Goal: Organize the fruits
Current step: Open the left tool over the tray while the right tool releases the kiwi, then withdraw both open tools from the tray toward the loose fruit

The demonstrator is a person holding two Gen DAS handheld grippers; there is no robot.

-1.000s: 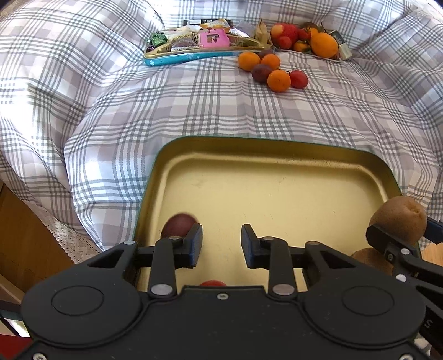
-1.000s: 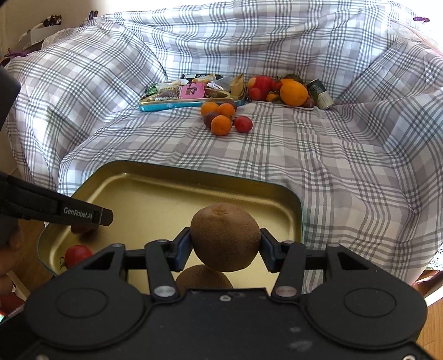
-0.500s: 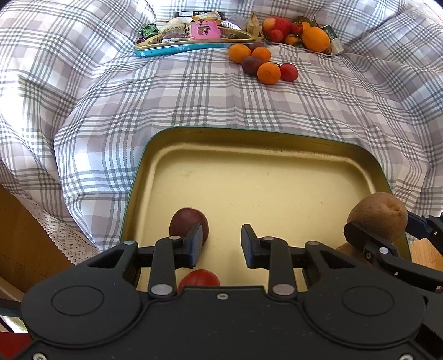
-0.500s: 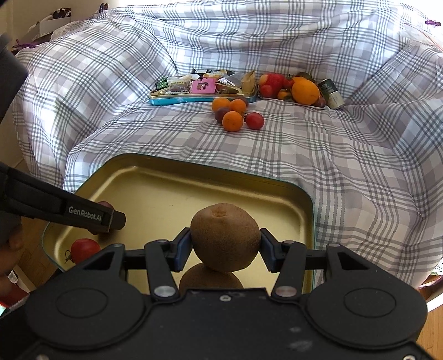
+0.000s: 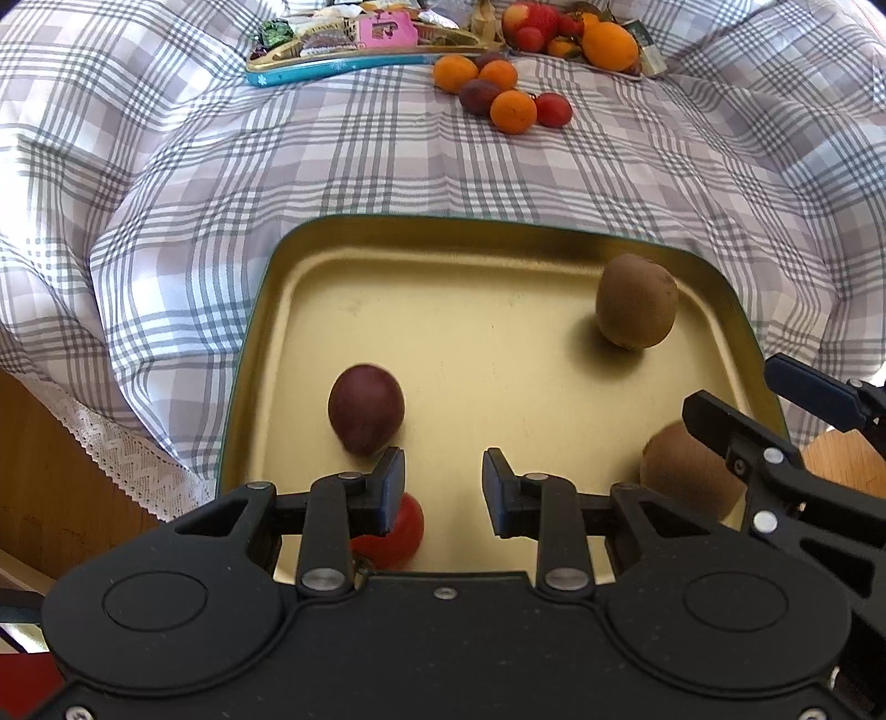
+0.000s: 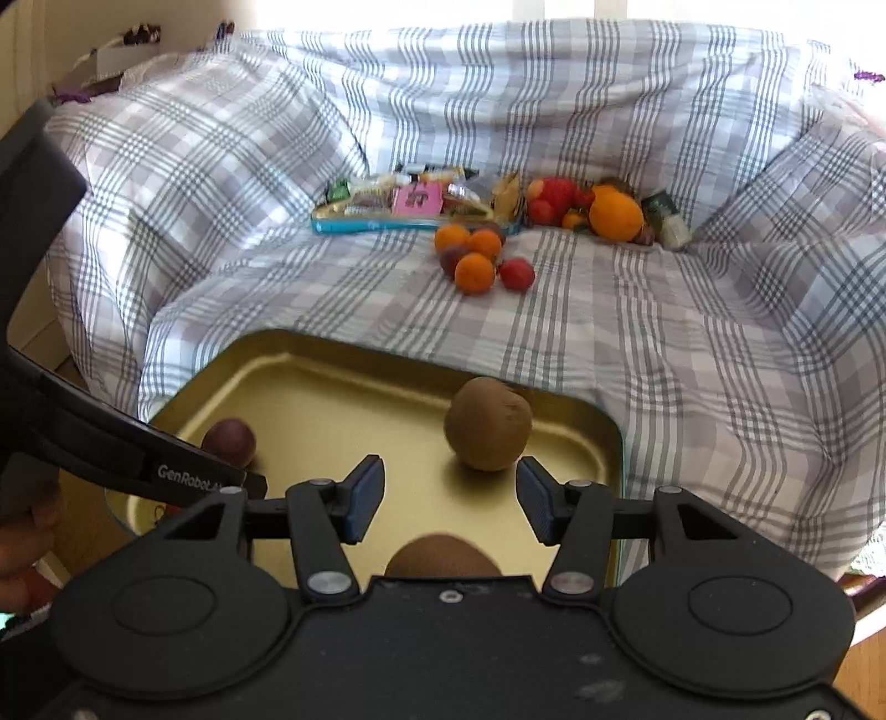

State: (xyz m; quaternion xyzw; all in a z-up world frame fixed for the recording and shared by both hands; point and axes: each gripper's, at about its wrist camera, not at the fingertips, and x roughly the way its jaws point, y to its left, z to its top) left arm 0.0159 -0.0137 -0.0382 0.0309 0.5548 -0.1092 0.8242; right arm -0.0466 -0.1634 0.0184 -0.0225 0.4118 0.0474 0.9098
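Note:
A gold tray [image 5: 498, 238] [image 6: 332, 354] lies on the plaid cloth in front of both grippers. Inside it lie a dark purple plum [image 5: 365, 410] [image 6: 228, 440], a red tomato [image 5: 396, 534] partly hidden under my left finger, and two brown kiwis. One kiwi [image 5: 637, 302] [image 6: 487, 423] rests near the tray's far right corner, just beyond my right gripper [image 6: 449, 495], which is open and empty. The other kiwi [image 5: 686, 476] [image 6: 443, 556] sits below that gripper at the near edge. My left gripper [image 5: 443, 487] hovers over the tray's near side, jaws apart with nothing between them.
Loose oranges, a plum and a red fruit [image 5: 498, 91] [image 6: 476, 260] lie farther back on the cloth. Behind them are a blue-rimmed snack tray [image 5: 354, 50] and a fruit pile with a big orange [image 5: 609, 39]. The cloth falls off to wooden floor [image 5: 55, 498] at left.
The kiwi that sat between my right gripper's pads now lies on the tray near its far right corner. The left view has tipped down, showing more of the plum and tomato.

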